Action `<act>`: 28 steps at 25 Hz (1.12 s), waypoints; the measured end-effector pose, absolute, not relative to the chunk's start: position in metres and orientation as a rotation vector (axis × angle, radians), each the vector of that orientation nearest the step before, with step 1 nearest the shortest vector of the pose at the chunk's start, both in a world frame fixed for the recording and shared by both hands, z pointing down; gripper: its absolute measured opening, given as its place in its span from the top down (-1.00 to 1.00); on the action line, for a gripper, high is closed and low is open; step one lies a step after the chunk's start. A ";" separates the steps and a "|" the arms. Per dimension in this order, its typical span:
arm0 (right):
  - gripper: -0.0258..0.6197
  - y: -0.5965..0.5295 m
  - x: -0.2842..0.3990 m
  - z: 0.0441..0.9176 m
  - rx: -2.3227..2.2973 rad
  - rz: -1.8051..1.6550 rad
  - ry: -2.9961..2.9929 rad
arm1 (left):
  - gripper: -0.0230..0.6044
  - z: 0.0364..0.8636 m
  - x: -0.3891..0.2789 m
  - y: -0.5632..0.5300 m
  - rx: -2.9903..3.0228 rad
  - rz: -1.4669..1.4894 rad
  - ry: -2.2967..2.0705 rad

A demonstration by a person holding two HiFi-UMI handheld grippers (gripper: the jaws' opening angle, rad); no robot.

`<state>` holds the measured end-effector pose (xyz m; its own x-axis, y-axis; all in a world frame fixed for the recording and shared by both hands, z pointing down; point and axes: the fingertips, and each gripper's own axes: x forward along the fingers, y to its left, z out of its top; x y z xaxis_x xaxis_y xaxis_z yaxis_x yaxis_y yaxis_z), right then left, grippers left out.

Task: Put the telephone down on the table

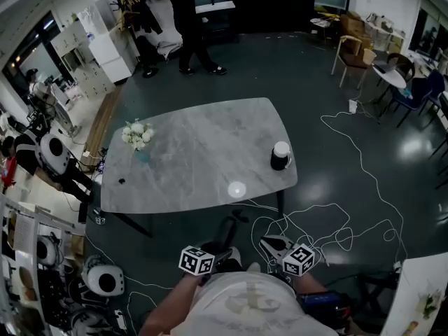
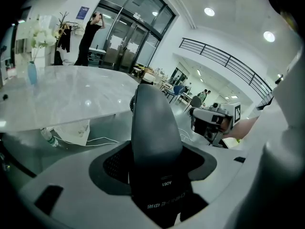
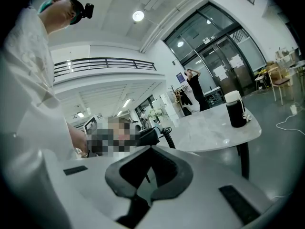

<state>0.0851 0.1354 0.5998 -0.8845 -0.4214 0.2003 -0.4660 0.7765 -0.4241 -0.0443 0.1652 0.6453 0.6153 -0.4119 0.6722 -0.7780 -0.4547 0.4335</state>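
A black telephone handset [image 2: 153, 123] with a coiled cord [image 3: 167, 136] stands between the jaws of my left gripper [image 2: 155, 147], which is shut on it. In the head view the handset [image 1: 232, 224] hangs in front of the person's body, below and short of the grey marble table's [image 1: 196, 152] near edge. My right gripper [image 1: 274, 243] is just to the right of it, apart from the handset. In the right gripper view its jaws [image 3: 150, 185] are shut with nothing between them.
A black cup with a white lid [image 1: 280, 155] stands near the table's right edge. A vase of white flowers [image 1: 138, 137] stands at its left. White cables [image 1: 336, 229] loop over the floor. A person [image 1: 189, 19] stands at the back. Chairs [image 1: 353, 58] are at the right.
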 end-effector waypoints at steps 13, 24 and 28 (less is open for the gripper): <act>0.87 0.139 0.086 0.612 0.753 0.763 -2.820 | -0.01 0.657 -0.035 0.155 2.084 0.614 -0.875; 0.87 0.094 0.073 0.593 0.732 0.680 -2.829 | -0.02 0.648 -0.054 0.116 2.141 0.637 -0.924; 0.87 0.080 0.066 0.592 0.712 0.680 -2.824 | -0.02 0.649 -0.059 0.100 2.137 0.628 -0.928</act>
<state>0.0657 0.0802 0.5920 -0.8759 -0.4128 0.2498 -0.4812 0.7845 -0.3912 -0.0591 0.1005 0.6491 0.6233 -0.4216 0.6586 -0.7681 -0.4881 0.4145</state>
